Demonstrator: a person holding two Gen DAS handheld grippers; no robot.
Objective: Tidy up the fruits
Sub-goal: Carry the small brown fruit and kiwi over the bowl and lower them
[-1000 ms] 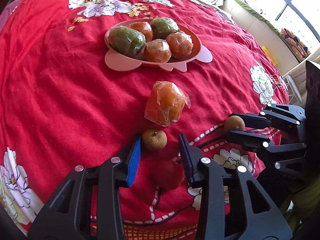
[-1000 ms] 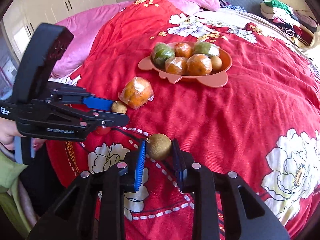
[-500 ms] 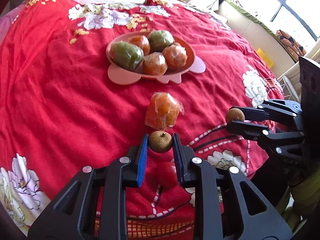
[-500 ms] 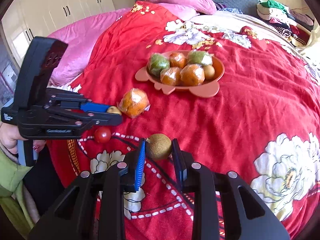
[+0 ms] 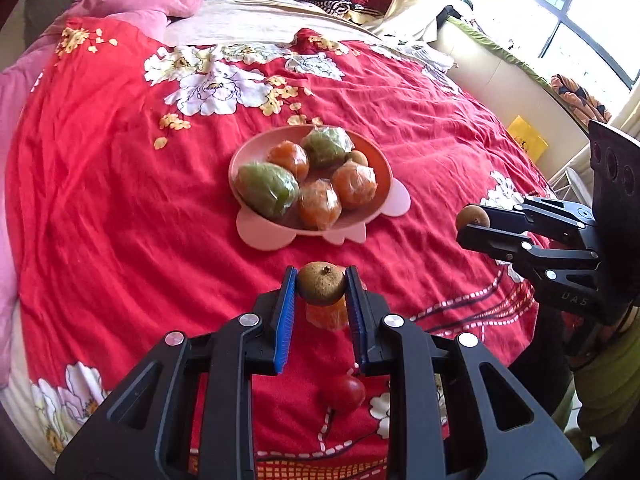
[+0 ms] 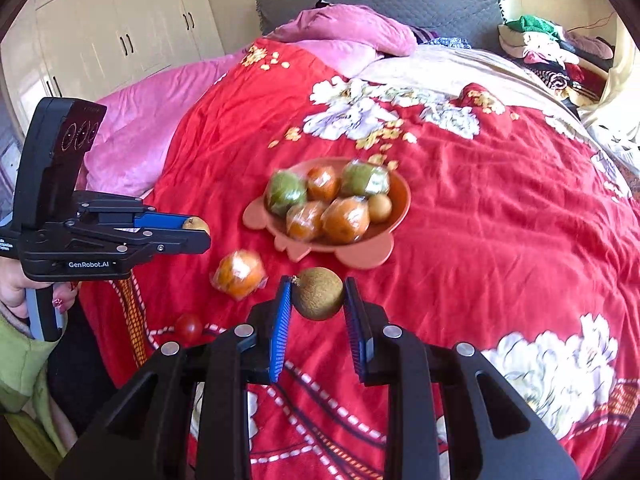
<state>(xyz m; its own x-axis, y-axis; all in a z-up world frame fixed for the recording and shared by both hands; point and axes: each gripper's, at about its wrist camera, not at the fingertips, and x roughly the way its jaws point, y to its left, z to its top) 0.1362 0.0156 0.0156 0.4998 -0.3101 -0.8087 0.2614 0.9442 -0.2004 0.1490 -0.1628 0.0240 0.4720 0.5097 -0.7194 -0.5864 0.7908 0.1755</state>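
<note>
My left gripper [image 5: 321,283] is shut on a small brown longan [image 5: 322,282] and holds it above the red bedspread, short of the pink plate [image 5: 262,235]. My right gripper [image 6: 318,294] is shut on another brown longan [image 6: 318,293], also lifted; it shows in the left wrist view [image 5: 472,218] to the right of the plate. The plate [image 6: 362,254] holds several wrapped oranges, two wrapped green fruits and one longan [image 6: 379,208]. A wrapped orange [image 6: 239,274] and a cherry tomato [image 6: 189,326] lie on the bedspread near me; the tomato [image 5: 342,394] sits under the left gripper.
The red flowered bedspread [image 5: 120,200] covers the bed. Pink pillows [image 6: 344,36] lie at the head. Piled clothes [image 6: 548,48] sit at the far right. White cupboards [image 6: 120,40] stand to the left, a window [image 5: 580,0] to the right.
My left gripper closed on the longan that lay on the bedspread and lifted it. Both grippers rose and tilted up toward the plate, each with its longan.
</note>
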